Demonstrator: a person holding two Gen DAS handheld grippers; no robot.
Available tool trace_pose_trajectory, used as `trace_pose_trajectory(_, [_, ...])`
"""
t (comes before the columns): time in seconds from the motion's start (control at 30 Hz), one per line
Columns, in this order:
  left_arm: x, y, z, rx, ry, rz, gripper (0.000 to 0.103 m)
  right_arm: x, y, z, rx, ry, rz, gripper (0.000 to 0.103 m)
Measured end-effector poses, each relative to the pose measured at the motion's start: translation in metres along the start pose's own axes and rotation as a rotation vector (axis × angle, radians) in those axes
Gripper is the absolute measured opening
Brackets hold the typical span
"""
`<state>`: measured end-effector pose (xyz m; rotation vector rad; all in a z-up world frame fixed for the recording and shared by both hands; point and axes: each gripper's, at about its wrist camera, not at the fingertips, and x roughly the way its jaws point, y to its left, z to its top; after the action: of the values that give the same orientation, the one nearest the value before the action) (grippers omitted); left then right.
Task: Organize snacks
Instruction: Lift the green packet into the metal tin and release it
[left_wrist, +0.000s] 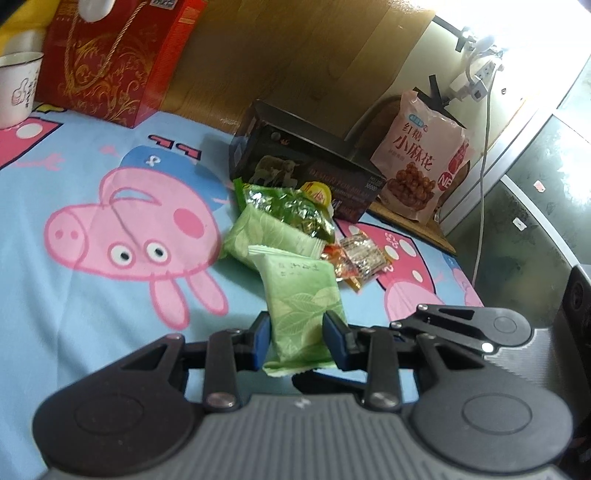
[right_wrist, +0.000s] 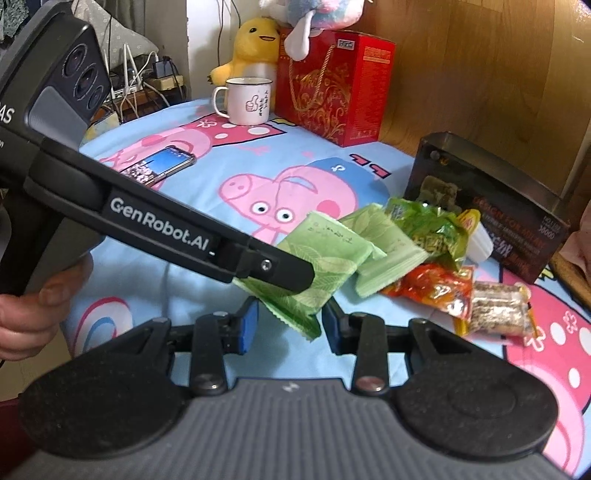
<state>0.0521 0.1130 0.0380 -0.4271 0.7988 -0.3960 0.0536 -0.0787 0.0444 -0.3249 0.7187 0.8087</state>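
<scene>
We hold green leaf-print packet (left_wrist: 301, 317) in left gripper (left_wrist: 297, 341), jaws clamped on its sides, near end of packet between blue pads (left_wrist: 263, 341). In right wrist view, same packet (right_wrist: 314, 269) hangs just past right gripper (right_wrist: 288, 328); its jaws apart, and we cannot tell if they touch packet corner. Snack pile (left_wrist: 291, 229) lies far of packet, against dark box (left_wrist: 306, 170) at right. Step in hand, we judge: carrying one packet for sorting. Next move calls for steady grip, clear spot on blue cartoon cloth (left_wrist: 74, 314), gentle release.
</scene>
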Motion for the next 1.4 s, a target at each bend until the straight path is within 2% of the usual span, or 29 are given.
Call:
trace_pose_trajectory(0.27, [0.009,-0.014,0.022,0.045,-0.014,-0.020,0.031,-0.007,-0.015,0.009,0.005,-0.024,-0.046,0.041])
trace_pose_trajectory(0.7, [0.029,-0.036,0.056,0.109,-0.038,-0.032,0.032,-0.013,-0.048,0.023,0.043,-0.060,-0.101,0.035])
trace_pose_trajectory(1.4, [0.088,-0.073,0.156,0.210,-0.117,-0.030,0.034,0.004,-0.137,0.085,0.093,-0.148,-0.218,0.035])
